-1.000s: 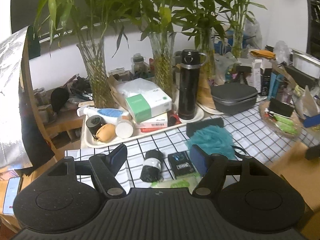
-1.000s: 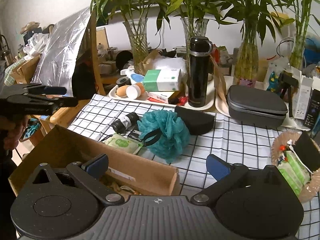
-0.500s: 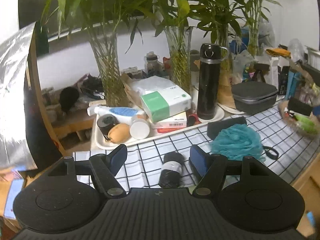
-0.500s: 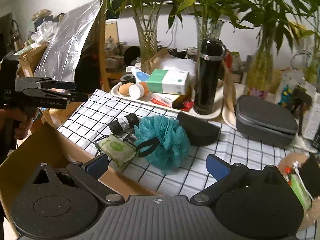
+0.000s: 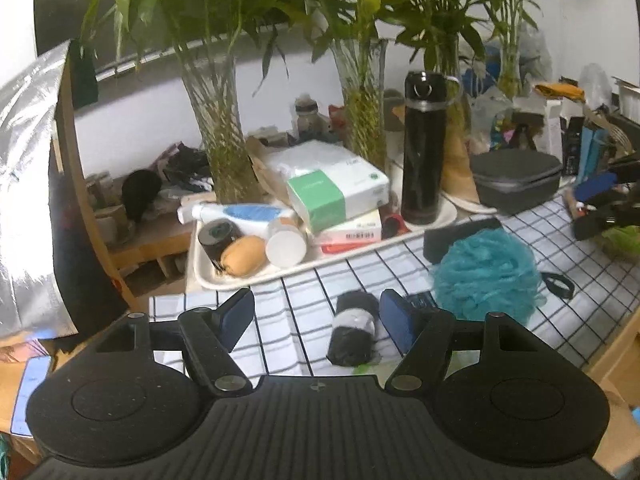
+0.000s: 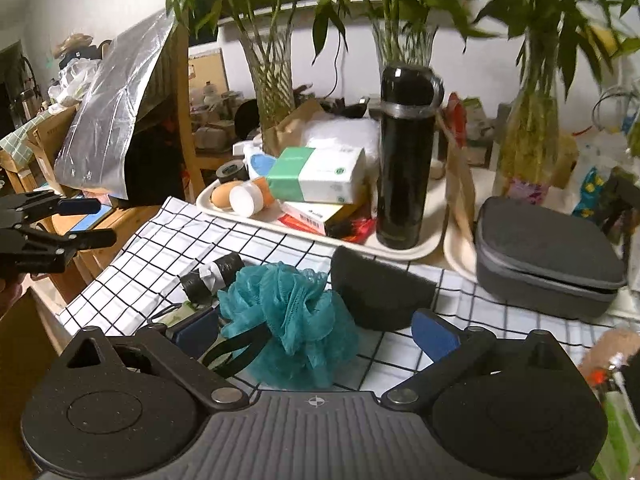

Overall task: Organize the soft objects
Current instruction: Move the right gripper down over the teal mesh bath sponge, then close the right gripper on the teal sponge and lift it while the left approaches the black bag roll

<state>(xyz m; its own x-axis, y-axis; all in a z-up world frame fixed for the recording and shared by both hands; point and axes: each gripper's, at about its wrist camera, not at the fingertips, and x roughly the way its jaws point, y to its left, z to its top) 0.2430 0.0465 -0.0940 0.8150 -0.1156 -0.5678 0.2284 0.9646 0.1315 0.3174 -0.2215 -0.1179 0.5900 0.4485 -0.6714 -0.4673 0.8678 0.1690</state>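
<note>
The frilly teal mesh bath pouf (image 6: 292,316) (black loop attached) sits between the right gripper (image 6: 316,334) fingers, spread wide, ungripped.

Looking forward and down from each wrist, close over the checked tablecloth (image 5: 304,292), sharing the teal bath pouf (image 6: 288,320) and tray (image 5: 200,276).

Teal bath puff (image 6: 292,320); black-and-white checked cloth (image 6: 168,240); black flask (image 6: 404,152); blue-padded tongs (image 5: 316,316).
</note>
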